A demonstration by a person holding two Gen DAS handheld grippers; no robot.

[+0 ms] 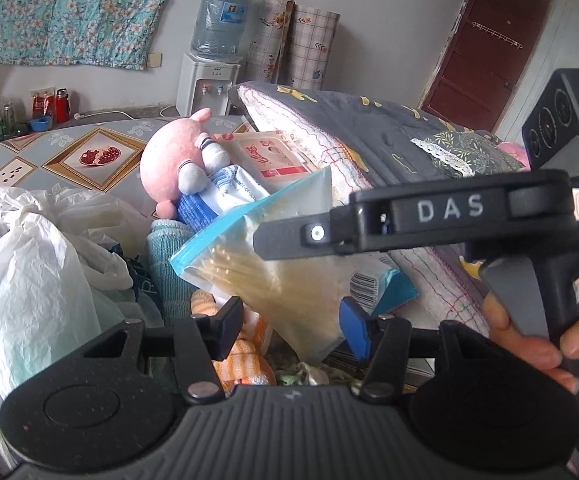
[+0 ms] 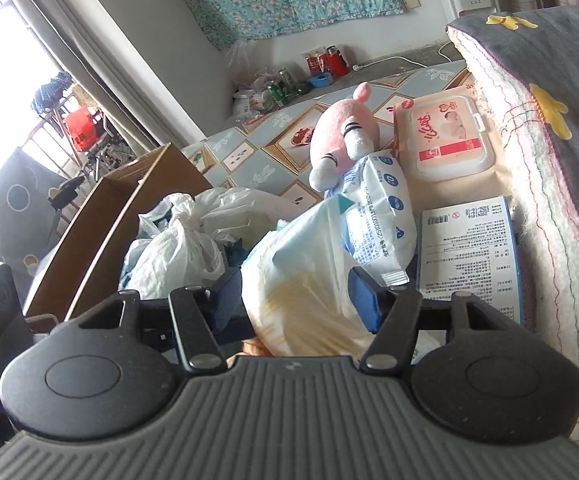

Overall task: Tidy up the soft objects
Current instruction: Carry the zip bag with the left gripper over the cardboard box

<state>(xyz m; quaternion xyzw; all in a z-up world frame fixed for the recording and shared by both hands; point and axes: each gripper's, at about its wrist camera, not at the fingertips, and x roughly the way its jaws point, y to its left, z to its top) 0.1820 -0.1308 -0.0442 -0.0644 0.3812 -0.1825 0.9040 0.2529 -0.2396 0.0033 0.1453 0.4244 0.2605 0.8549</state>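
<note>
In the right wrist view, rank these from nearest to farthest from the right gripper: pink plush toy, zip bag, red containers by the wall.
1. zip bag, between the right gripper fingers.
2. pink plush toy, beyond it on the bed.
3. red containers, far back by the wall.

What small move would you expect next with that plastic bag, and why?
Probably the left gripper closes on the plastic bag: it hangs between those open fingers, the right gripper pinches it, and a second grip would steady it.
</note>
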